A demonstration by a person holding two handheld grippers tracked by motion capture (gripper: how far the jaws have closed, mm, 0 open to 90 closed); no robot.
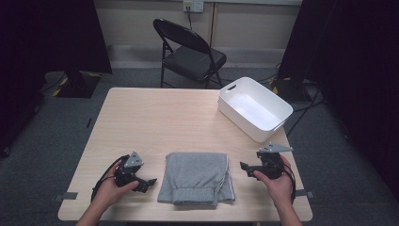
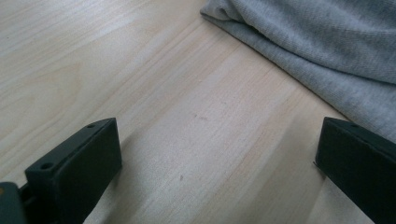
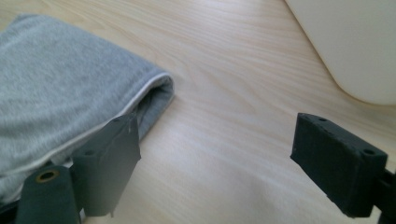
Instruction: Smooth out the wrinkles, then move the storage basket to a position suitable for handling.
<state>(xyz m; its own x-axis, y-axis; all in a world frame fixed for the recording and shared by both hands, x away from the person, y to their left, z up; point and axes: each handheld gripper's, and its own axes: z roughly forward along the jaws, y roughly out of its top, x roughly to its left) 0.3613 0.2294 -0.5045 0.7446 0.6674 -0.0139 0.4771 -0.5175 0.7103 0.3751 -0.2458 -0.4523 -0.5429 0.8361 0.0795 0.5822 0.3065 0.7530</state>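
Note:
A folded grey garment [image 1: 196, 178] lies near the front edge of the wooden table [image 1: 160, 117], between both hands. My left gripper [image 1: 149, 182] rests low at the garment's left side, its jaws wide apart with only bare wood between them; the cloth [image 2: 317, 46] lies ahead to the right. My right gripper [image 1: 244, 166] hovers at the garment's right side, pointing toward it, open and holding nothing. In the right gripper view the folded edge with pale piping [image 3: 70, 93] lies just past the left jaw.
A white plastic basket [image 1: 254, 108] stands at the table's back right, and its wall [image 3: 355, 42] shows close to the right gripper. A black folding chair [image 1: 188, 52] stands beyond the far edge. Bare wood stretches across the left and middle of the table.

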